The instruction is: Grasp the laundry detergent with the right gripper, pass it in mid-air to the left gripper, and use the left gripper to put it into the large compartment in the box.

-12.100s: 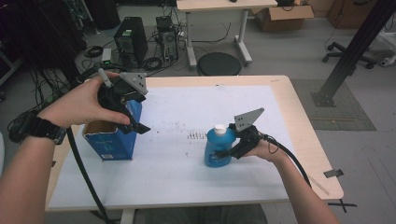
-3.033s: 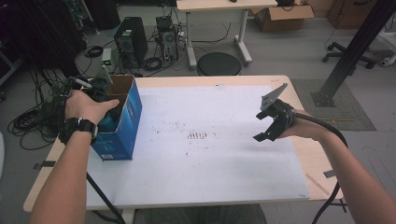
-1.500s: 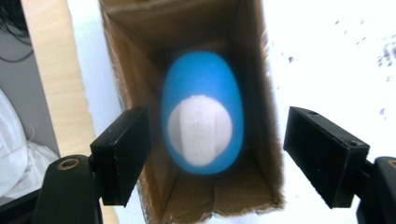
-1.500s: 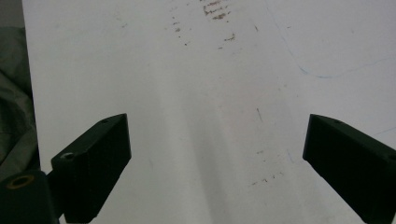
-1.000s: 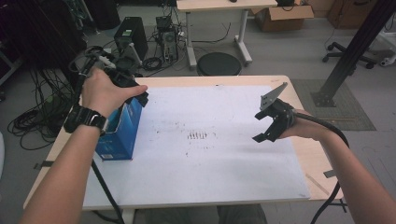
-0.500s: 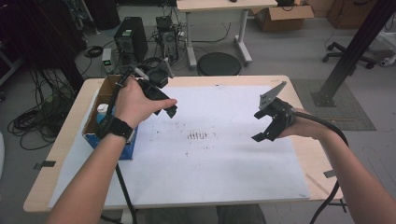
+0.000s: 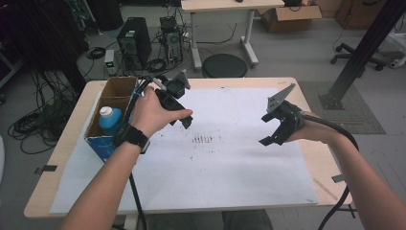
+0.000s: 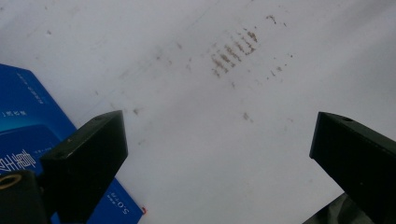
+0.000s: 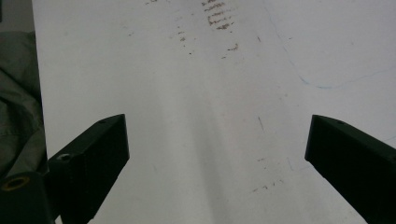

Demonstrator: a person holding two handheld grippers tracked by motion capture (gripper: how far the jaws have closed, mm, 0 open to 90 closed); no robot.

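- Blue-sided cardboard box sat at the left edge of the counter in the high view, with the blue bottle standing inside it, white cap up. The left claw hung over the white paper just right of the box, holding nothing; the right claw hovered well apart on the right, also holding nothing.
- Left gripper view: the jaws stood wide with only stained paper between them, and a corner of the box lay at the lower left.
- Right gripper view: the jaws were likewise wide over bare paper, nothing gripped.
- Judged from this, the bottle was already stowed and the step in hand looked like drawing clear of the box. Any next move would call for either claw to travel to the box rim and close squarely on the carton or the bottle's neck.
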